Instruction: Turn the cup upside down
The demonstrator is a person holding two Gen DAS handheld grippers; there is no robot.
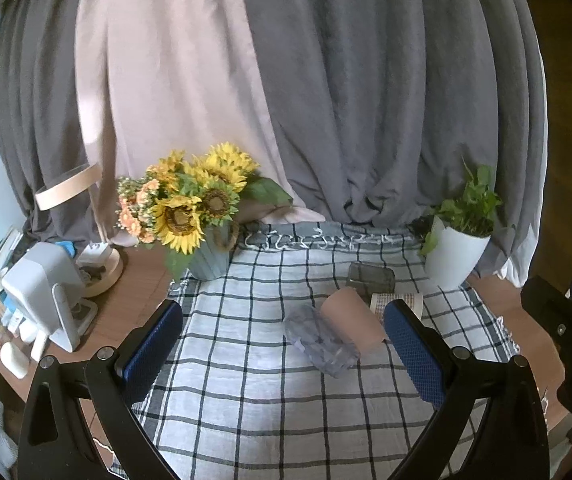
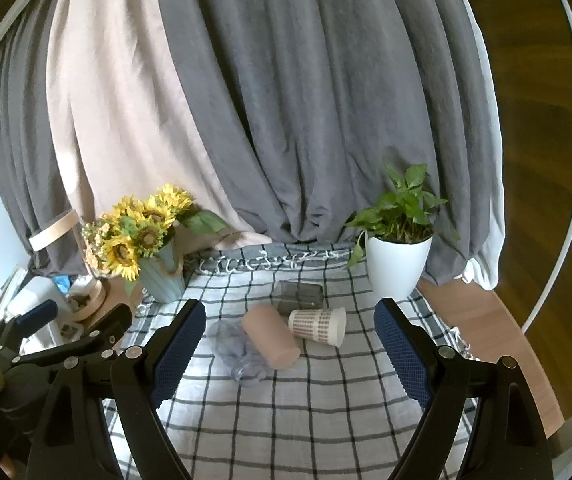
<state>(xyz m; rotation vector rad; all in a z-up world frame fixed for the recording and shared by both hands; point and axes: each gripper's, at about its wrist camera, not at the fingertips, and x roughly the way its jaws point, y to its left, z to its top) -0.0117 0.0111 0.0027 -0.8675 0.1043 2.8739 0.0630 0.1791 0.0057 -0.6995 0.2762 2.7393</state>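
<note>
Several cups lie on their sides on the checked cloth. A pink cup lies in the middle. A clear bluish cup lies to its left. A white patterned cup lies to its right. A dark clear cup lies behind them. My left gripper is open and empty, close in front of the clear and pink cups. My right gripper is open and empty, in front of the cups.
A sunflower vase stands at the cloth's back left. A white plant pot stands at the back right. Curtains hang behind. Small desk items crowd the left. The other gripper shows at each view's edge.
</note>
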